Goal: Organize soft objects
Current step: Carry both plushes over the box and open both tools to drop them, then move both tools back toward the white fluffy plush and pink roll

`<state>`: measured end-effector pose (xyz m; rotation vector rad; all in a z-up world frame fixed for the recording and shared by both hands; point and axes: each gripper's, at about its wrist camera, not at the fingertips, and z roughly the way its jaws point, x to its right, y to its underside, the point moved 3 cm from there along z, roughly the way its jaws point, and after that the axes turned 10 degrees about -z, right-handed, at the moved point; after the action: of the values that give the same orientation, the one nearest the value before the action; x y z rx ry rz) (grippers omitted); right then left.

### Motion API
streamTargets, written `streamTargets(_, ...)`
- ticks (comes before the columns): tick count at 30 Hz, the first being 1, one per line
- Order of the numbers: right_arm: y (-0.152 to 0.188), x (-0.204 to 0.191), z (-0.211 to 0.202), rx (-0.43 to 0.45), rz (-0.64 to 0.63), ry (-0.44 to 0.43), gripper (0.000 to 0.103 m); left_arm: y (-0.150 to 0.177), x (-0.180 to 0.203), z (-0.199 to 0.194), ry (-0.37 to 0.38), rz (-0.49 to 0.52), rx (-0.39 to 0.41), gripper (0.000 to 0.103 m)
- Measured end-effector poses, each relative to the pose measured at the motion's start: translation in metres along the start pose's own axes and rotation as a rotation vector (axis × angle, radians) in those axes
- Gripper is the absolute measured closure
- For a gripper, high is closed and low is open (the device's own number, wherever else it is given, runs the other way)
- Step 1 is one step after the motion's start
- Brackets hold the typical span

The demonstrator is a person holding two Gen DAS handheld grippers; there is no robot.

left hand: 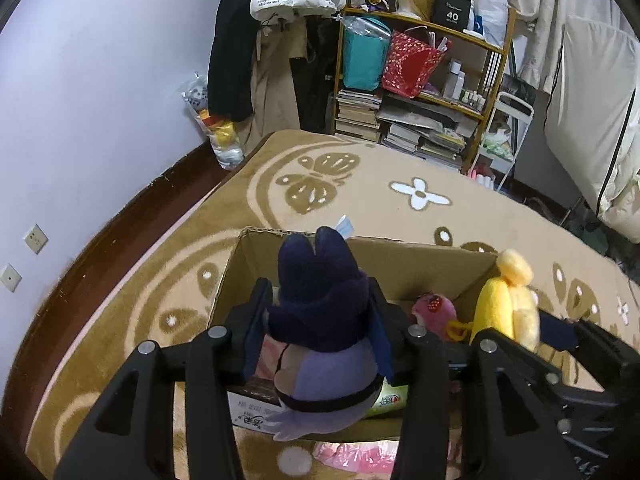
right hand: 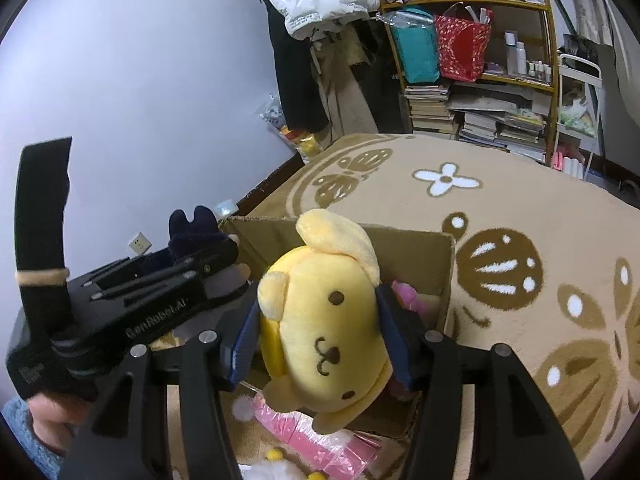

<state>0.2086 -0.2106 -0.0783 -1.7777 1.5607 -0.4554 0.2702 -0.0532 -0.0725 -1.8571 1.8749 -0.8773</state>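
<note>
you hold a purple toy of matt, fuzzy plush in the left gripper, whose frame is matt black plastic with shiny metal pins. your right gripper, of the same plastic, has blue pads that look smooth, pressed on a yellow toy of soft short-pile cloth. the box is plain brown cardboard, dull and rough-edged. the rug under it is thick, shaggy pile.

R tool clamped on yellow dog plush, face up, held over open cardboard box on brown patterned rug. Pink plush inside box. L tool alongside at left, gripping dark navy plush. Bookshelf in bkgd.
</note>
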Motion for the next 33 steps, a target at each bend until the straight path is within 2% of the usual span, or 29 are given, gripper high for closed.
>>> streamTargets(2,0.002,-0.001,0.000,-0.013,-0.003,0.017,0.043,0.001,-0.002,-0.003,-0.007,0.001,0.016,0.057)
streamTargets(5,0.003,0.001,0.000,-0.025,0.002,0.021,0.040,0.001,-0.004,-0.006,-0.014,-0.006,0.028,0.043)
streamTargets(7,0.005,0.002,-0.002,-0.029,0.009,0.029,0.037,0.001,-0.006,-0.008,-0.018,-0.018,0.035,0.042)
streamTargets(12,0.004,0.003,-0.012,-0.013,0.022,0.037,0.017,0.001,-0.009,-0.018,-0.042,-0.004,0.063,0.018)
streamTargets(16,0.003,0.002,-0.019,-0.014,0.032,0.036,0.010,0.000,-0.015,-0.032,-0.061,-0.017,0.089,0.004)
streamTargets(19,0.003,0.001,-0.028,0.002,0.044,0.041,0.000,0.001,-0.019,-0.044,-0.070,-0.017,0.116,0.002)
streamTargets(23,0.000,-0.006,-0.042,0.016,0.027,0.052,0.000,0.002,-0.021,-0.060,-0.102,0.015,0.155,0.000)
streamTargets(30,-0.002,-0.020,-0.072,0.043,-0.017,0.084,0.000,0.010,-0.018,-0.092,-0.107,0.044,0.176,0.000)
streamTargets(33,0.000,-0.021,-0.086,0.060,-0.014,0.090,0.000,0.017,-0.016,-0.105,-0.136,0.063,0.194,0.000)
